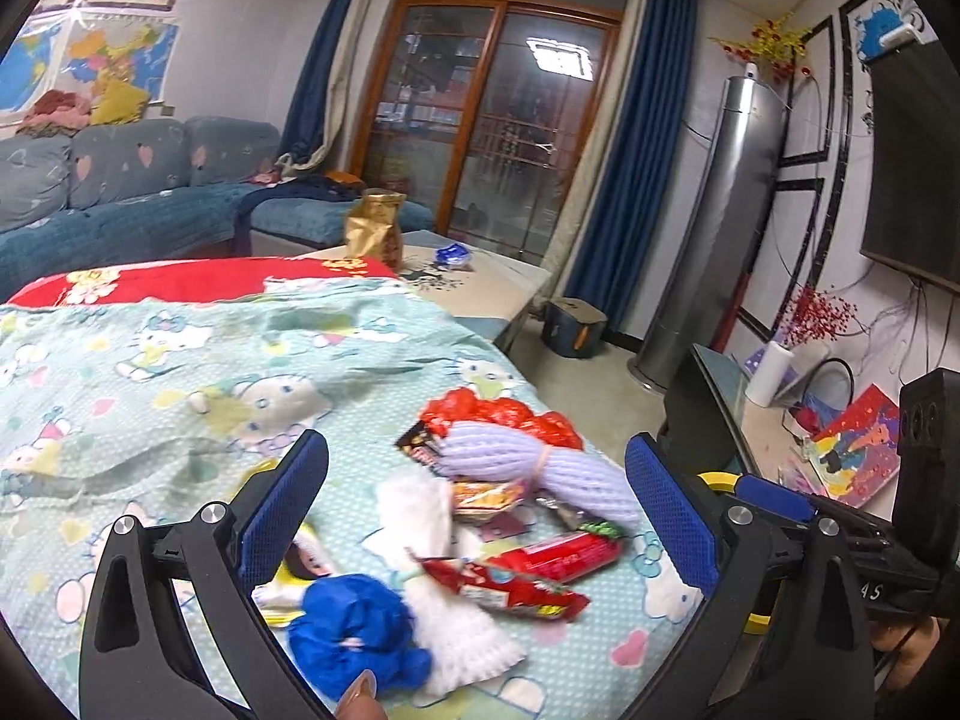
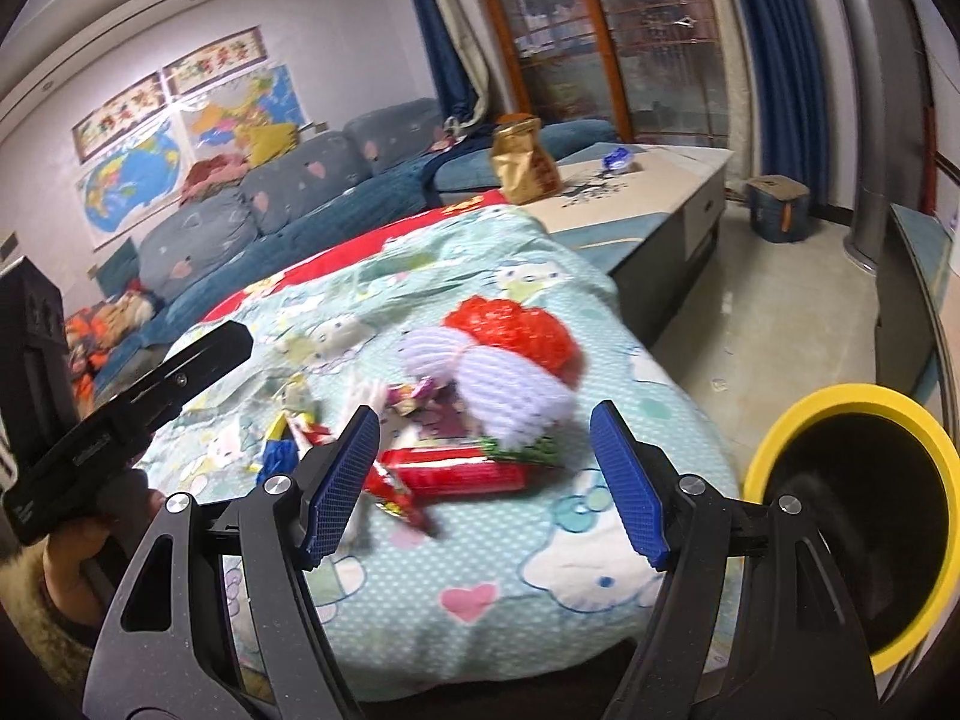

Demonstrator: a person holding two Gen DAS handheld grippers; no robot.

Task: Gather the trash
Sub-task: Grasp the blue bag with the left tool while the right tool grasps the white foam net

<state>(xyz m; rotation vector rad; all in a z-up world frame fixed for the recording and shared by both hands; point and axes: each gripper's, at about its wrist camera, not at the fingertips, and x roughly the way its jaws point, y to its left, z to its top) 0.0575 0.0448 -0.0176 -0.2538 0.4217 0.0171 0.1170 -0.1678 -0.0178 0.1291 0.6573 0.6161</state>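
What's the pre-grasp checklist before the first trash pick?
1. Left hand-held gripper open, nothing between its pads: ok.
2. Right hand-held gripper open and empty: ok.
3. Trash pile in view on the blanket: ok.
4. Bin open-topped, at the right gripper's side beside the blanket's edge: ok.
5. Single item isolated for a clean pick: not ok, wrappers overlap.
6. Sharp view of targets: not ok, pile is blurred.

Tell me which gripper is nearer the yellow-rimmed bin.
Right. The right gripper is beside the yellow-rimmed bin; the left gripper is farther over the trash pile.
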